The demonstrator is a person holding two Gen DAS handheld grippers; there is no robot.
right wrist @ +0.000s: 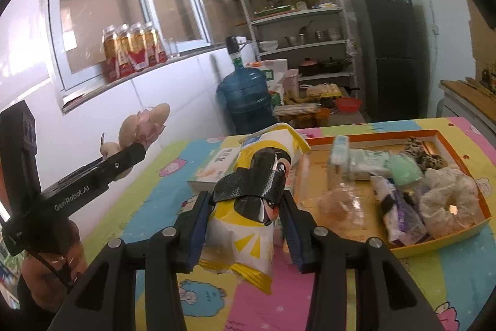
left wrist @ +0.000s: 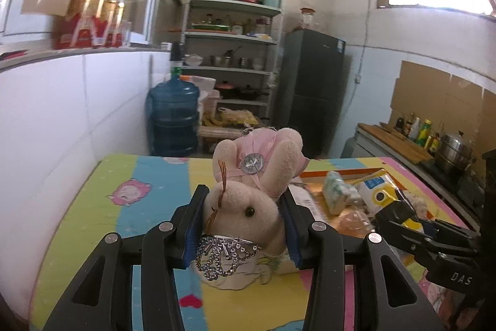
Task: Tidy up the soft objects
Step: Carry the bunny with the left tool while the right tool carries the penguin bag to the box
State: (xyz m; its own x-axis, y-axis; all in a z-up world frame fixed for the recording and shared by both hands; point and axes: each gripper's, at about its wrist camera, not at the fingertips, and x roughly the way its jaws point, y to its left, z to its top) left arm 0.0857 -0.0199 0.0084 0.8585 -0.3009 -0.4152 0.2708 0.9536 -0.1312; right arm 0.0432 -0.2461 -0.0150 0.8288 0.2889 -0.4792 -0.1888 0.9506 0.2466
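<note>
My left gripper point(left wrist: 243, 200) is shut on a pink plush bunny point(left wrist: 248, 191) with a beaded collar, held above the colourful table mat point(left wrist: 148, 200). The bunny also shows in the right wrist view point(right wrist: 141, 127). My right gripper point(right wrist: 245, 203) is shut on a yellow-and-white snack bag point(right wrist: 248, 225) with a black penguin print, held above the mat. The orange tray point(right wrist: 440, 241) to the right holds tissue packs, a green cloth, a leopard scrunchie and a white scrunchie point(right wrist: 446, 203).
A white tiled wall runs along the left. Beyond the table stand a blue water jug point(left wrist: 173, 117), a metal shelf rack point(left wrist: 235, 58) and a dark fridge point(left wrist: 313, 82). A counter with bottles and a pot point(left wrist: 455, 151) is at the right. A flat white pack point(right wrist: 214, 169) lies on the mat.
</note>
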